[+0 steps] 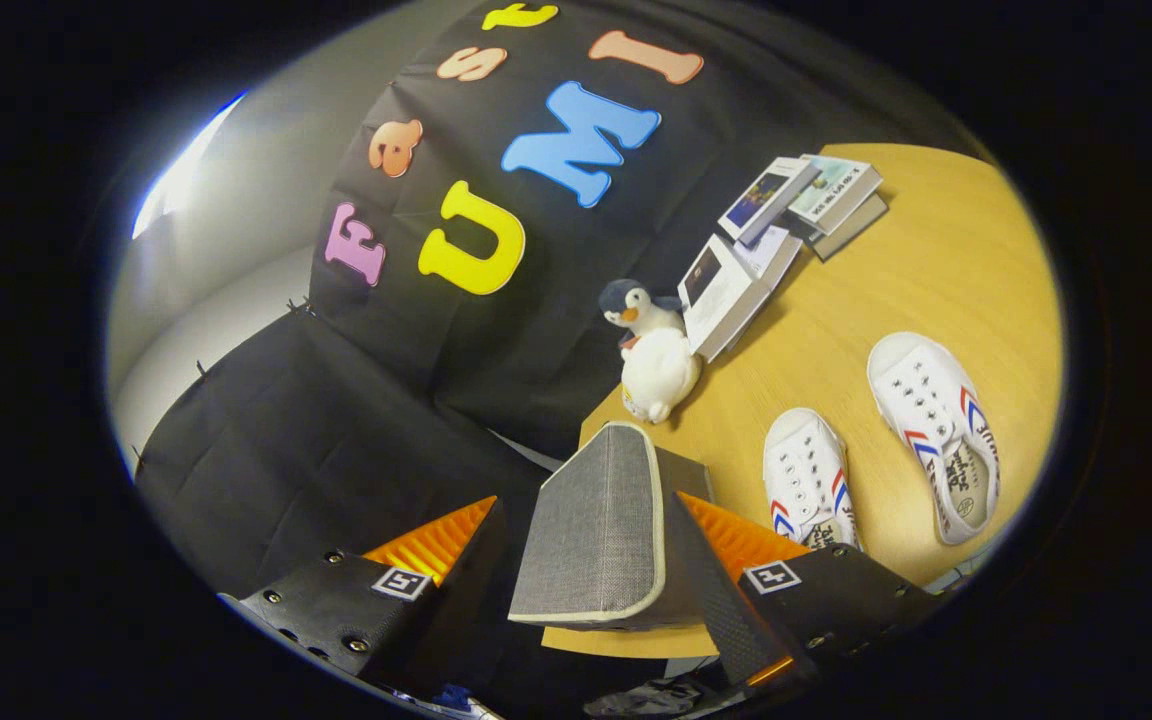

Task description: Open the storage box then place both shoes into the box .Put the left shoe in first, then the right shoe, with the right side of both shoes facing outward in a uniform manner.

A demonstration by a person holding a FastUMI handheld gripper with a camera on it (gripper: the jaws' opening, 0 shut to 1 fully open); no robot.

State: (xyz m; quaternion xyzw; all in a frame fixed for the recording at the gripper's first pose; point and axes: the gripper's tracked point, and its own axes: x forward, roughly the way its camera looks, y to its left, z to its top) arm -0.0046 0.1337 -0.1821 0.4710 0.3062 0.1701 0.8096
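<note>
The grey storage box (688, 478) stands at the near corner of the wooden table (936, 250). Its grey lid (601, 530), trimmed in cream, is raised on edge and faces me. My gripper (586, 505) is open, with the lid between the fingers: the right fingertip lies against the lid's right edge, while a narrow gap shows at the left fingertip. Two white canvas shoes with red and blue stripes lie on the table to the right of the box. The nearer shoe (806, 480) lies just beyond my right finger, and the other shoe (936, 430) lies farther right.
A plush penguin (651, 350) sits at the table's edge just beyond the box. Behind it several books (776, 240) lie in loose stacks. Black cloth hangs to the left, past the table's edge.
</note>
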